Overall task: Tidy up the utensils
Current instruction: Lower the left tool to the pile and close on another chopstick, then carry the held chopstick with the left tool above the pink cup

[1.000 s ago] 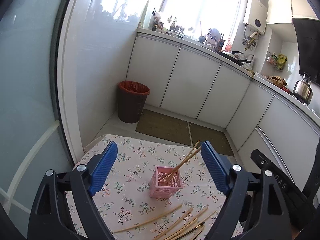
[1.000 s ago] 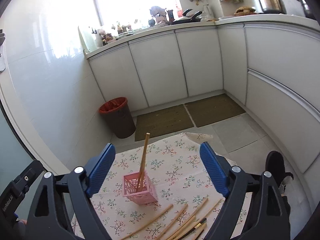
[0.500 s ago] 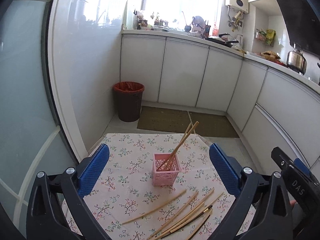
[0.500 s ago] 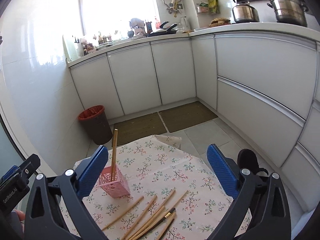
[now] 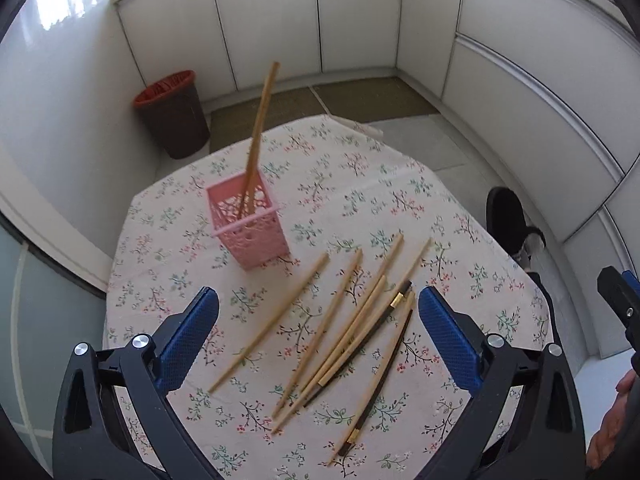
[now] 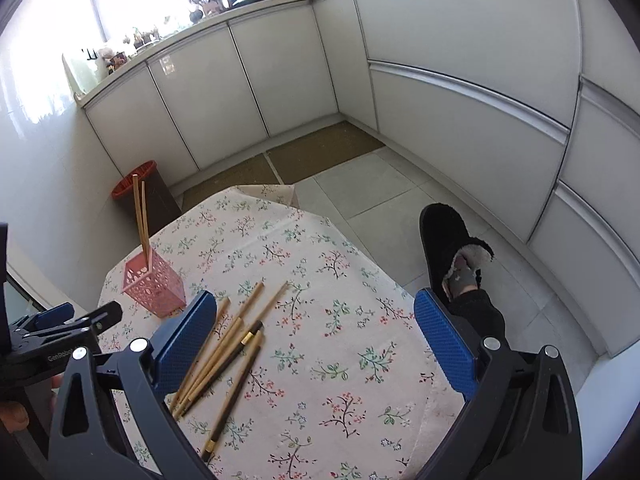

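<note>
A pink perforated holder (image 5: 250,226) stands on the floral tablecloth (image 5: 360,184) with two bamboo chopsticks (image 5: 260,128) leaning in it; it also shows in the right wrist view (image 6: 154,284). Several loose chopsticks (image 5: 340,332), bamboo and dark with gold bands, lie scattered in front of it, and show in the right wrist view (image 6: 224,352). My left gripper (image 5: 318,336) is open and empty, hovering above the loose pile. My right gripper (image 6: 314,336) is open and empty above the table's right part, the pile by its left finger (image 6: 184,334).
A brown bin with a red liner (image 5: 174,114) stands on the floor beyond the table. White cabinets (image 6: 460,80) curve around the room. A person's foot in a black slipper (image 6: 452,248) is by the table's right edge. The left gripper's body (image 6: 52,340) shows at left.
Both grippers have tilted downward and moved closer over the table, so the loose chopsticks now lie between or beside the fingers. Both stay open. Nothing on the table has moved.
</note>
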Action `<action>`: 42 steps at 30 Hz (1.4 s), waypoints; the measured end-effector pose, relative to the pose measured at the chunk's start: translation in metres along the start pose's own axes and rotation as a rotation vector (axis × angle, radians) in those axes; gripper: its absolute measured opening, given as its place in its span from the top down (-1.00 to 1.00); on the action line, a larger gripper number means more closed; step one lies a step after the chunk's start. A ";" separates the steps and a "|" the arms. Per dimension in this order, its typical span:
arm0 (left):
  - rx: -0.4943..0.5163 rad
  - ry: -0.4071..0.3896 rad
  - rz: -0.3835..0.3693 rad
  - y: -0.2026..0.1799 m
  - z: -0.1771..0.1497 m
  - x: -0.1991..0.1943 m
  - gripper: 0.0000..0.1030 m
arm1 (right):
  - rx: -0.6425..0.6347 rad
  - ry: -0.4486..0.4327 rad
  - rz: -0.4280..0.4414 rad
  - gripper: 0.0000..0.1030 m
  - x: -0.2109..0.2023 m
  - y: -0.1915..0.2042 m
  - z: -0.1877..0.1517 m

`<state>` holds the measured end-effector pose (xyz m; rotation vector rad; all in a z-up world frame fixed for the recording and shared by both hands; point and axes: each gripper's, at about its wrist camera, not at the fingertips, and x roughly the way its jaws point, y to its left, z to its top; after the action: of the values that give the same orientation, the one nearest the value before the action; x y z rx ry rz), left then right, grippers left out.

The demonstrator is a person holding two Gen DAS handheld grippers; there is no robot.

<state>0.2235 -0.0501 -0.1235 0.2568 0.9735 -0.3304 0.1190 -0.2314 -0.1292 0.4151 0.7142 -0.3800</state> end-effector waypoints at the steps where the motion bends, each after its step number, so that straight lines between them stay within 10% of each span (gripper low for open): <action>1: 0.002 0.023 -0.023 -0.002 -0.001 0.009 -0.86 | 0.001 0.012 -0.001 -0.87 0.002 -0.004 -0.002; 6: -0.009 0.263 -0.166 -0.011 0.005 0.070 -0.86 | 0.019 0.103 0.002 -0.87 0.022 -0.019 -0.012; 11: -0.041 0.368 -0.147 -0.016 0.016 0.124 -0.84 | 0.055 0.205 0.024 -0.87 0.047 -0.033 -0.026; 17: -0.021 0.453 -0.126 -0.031 0.027 0.171 -0.05 | 0.065 0.282 0.031 -0.87 0.076 -0.040 -0.034; 24: -0.023 0.456 -0.120 -0.034 0.032 0.192 0.46 | 0.059 0.327 0.038 -0.87 0.096 -0.040 -0.039; 42: -0.101 0.387 -0.155 -0.005 0.006 0.168 0.87 | 0.102 0.434 0.065 -0.86 0.152 -0.002 -0.003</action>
<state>0.3132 -0.0833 -0.2621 0.1553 1.3920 -0.3796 0.2221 -0.2609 -0.2374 0.6260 1.1031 -0.2663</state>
